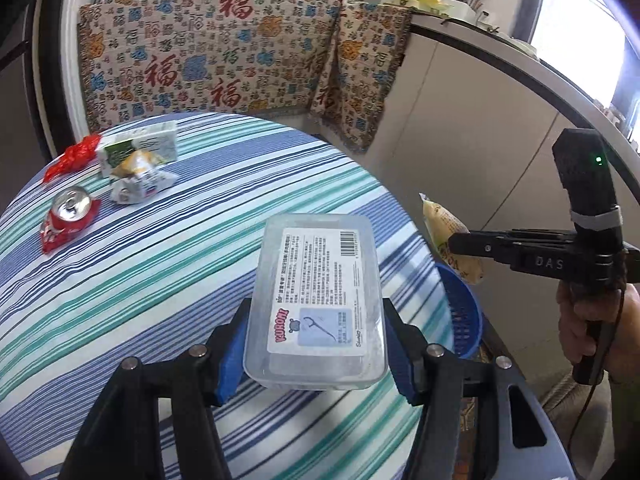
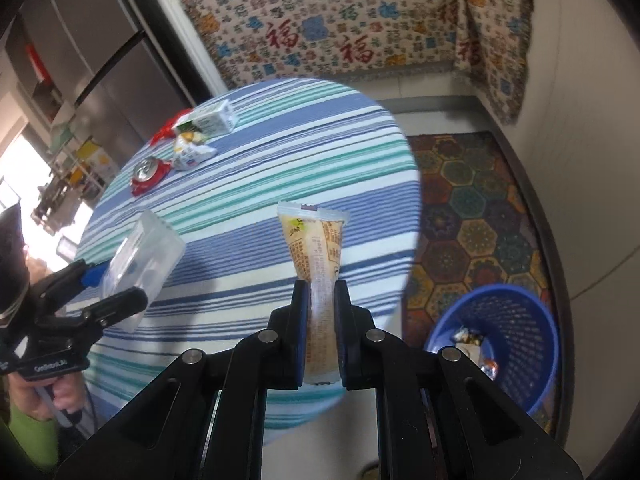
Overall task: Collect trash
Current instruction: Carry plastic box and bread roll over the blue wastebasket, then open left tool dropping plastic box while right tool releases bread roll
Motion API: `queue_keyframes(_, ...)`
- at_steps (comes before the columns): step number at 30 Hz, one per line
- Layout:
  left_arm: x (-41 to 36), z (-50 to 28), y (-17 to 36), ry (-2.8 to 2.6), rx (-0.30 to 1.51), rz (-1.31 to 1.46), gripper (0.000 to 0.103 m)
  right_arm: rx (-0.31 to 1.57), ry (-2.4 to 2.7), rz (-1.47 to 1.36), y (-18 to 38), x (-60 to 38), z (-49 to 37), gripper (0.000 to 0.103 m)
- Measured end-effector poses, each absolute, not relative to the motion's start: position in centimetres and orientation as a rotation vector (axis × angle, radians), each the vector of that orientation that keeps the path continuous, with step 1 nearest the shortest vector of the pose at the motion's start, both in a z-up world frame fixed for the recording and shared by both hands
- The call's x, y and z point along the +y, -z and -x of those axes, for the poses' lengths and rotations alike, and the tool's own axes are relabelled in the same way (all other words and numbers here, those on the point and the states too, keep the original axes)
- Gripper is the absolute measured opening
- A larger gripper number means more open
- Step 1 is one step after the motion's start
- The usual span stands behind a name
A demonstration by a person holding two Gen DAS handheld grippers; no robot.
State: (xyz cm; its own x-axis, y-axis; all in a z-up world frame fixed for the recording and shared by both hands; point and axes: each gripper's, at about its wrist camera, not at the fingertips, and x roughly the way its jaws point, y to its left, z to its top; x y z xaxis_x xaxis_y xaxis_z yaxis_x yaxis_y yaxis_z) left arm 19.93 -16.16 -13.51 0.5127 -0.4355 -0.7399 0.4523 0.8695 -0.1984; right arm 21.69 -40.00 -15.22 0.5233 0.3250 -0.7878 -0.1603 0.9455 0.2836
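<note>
My left gripper [image 1: 316, 354] is shut on a clear plastic floss-pick box [image 1: 318, 300] and holds it above the striped round table [image 1: 160, 264]; the box also shows in the right wrist view [image 2: 142, 260]. My right gripper [image 2: 320, 320] is shut on a yellow snack wrapper [image 2: 316, 248], held upright over the table's near edge; the wrapper shows in the left wrist view [image 1: 448, 236] above a blue mesh trash basket [image 1: 464, 316]. The basket [image 2: 516, 320] stands on the floor at the right and holds some wrappers.
On the far left of the table lie a crushed red can [image 1: 70, 218], a crumpled white and yellow wrapper [image 1: 138, 178], a green and white carton [image 1: 140, 148] and a red wrapper [image 1: 72, 158]. A patterned rug [image 2: 468, 200] covers the floor; a cloth-covered sofa [image 1: 224, 60] stands behind.
</note>
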Motion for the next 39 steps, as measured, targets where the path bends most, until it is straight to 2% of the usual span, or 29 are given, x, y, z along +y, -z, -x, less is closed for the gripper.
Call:
queue_keyframes(10, -30.3, -18.1, 13.0, 0.730, 0.888, -0.073, 0.061, 0.987, -0.044, -0.311, 17.6, -52.4, -19.9, 0.011)
queue_keyframes(18, -38.0, -18.7, 17.1, 0.771, 0.940, -0.109, 0.061, 0.995, 0.041, -0.364, 21.1, -57.8, -18.6, 0.011)
queue_keyframes(30, -43.9, -20.7, 24.8, 0.766, 1.026, -0.146, 0.061, 1.058, 0.069, -0.464, 24.1, -63.0, -17.8, 0.012)
queue_keyframes(39, -45.6, -21.4, 27.1, 0.767, 1.066, -0.167, 0.061, 1.062, 0.068, -0.491, 24.7, -64.0, -18.4, 0.014)
